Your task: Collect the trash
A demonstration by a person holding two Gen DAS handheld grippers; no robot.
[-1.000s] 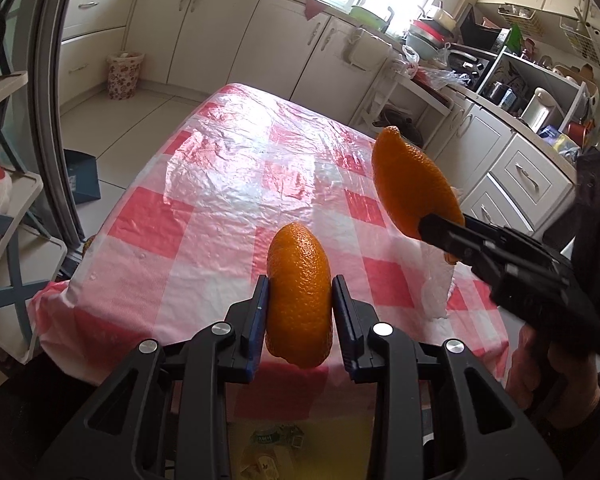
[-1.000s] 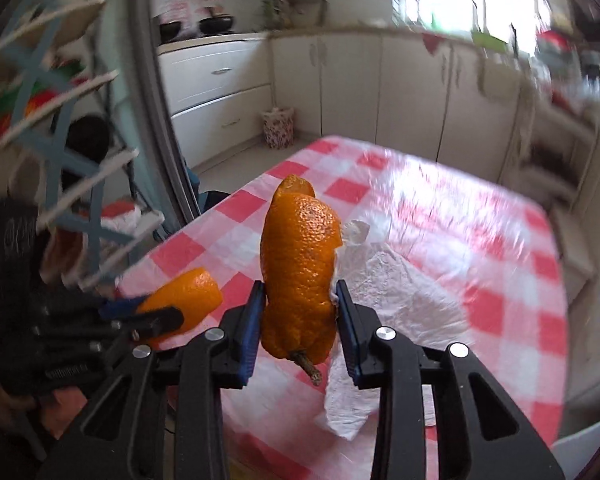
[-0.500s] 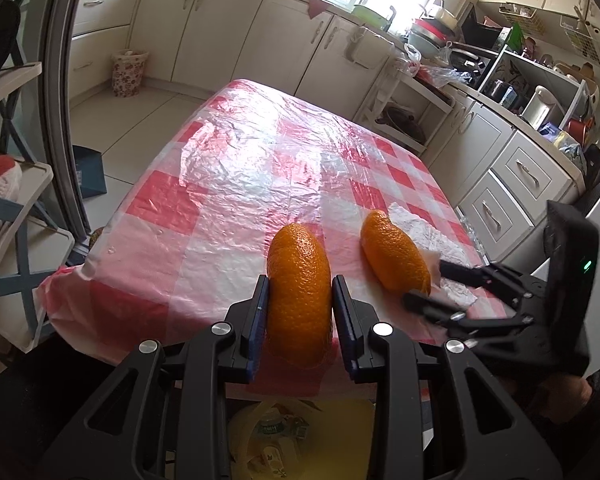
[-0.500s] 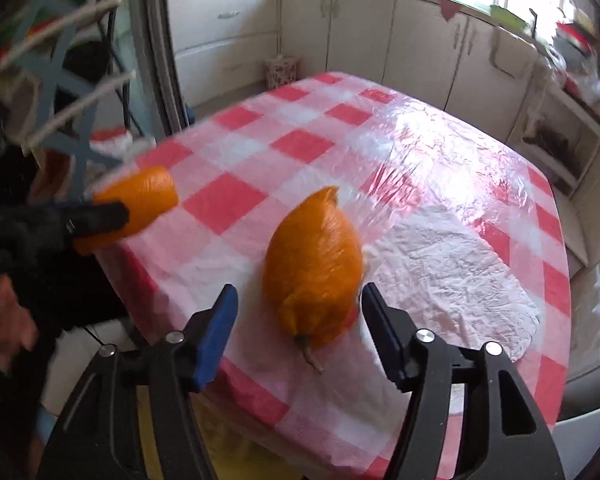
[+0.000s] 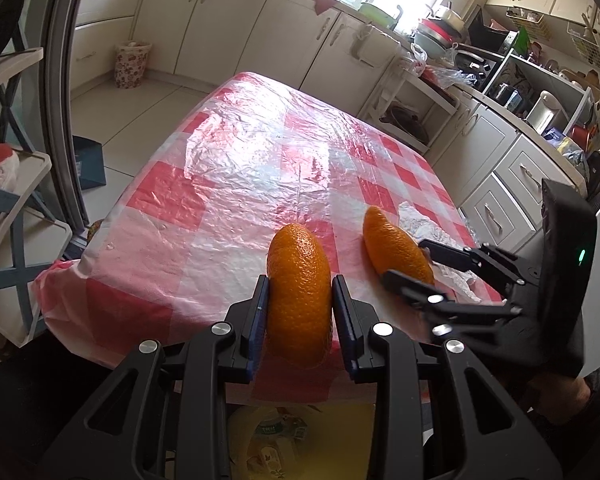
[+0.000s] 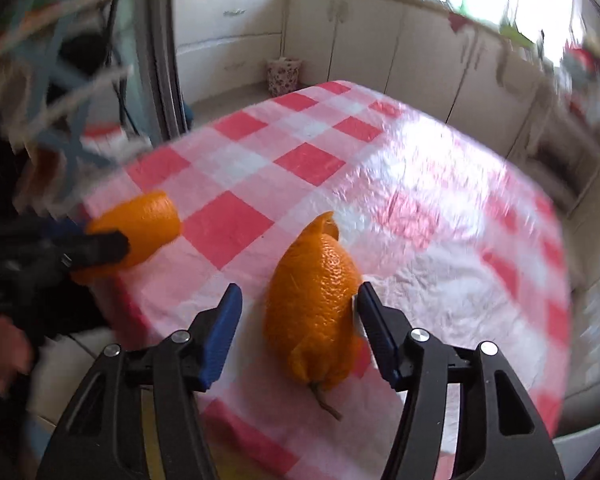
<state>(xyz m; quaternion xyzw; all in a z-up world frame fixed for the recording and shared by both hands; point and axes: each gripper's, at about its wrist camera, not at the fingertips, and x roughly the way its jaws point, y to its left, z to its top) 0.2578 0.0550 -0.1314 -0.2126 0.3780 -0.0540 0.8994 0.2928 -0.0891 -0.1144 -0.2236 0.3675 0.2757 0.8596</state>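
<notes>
My left gripper [image 5: 300,292] is shut on a curved piece of orange peel [image 5: 300,296], held just over the near edge of the checked table [image 5: 240,160]. From the right wrist view, that left gripper [image 6: 100,236] and its peel [image 6: 140,224] appear at the left. A second, larger orange peel [image 6: 312,308] with a small stem lies on the table, partly on a white paper napkin [image 6: 440,288]. My right gripper [image 6: 300,296] straddles it, jaws closing; the left pad is clearly apart from the peel. The left wrist view also catches the right gripper [image 5: 404,260] around that peel [image 5: 396,248].
A yellowish bag [image 5: 300,432] with some packaging in it sits below the table's near edge. A floral waste basket [image 5: 132,64] stands on the floor by the cabinets. Shelving [image 5: 16,200] stands left of the table, kitchen cabinets [image 5: 500,184] to its right.
My right gripper came down to the table with the larger peel and opened; the peel now rests on the cloth. The left gripper kept still, holding its peel.
</notes>
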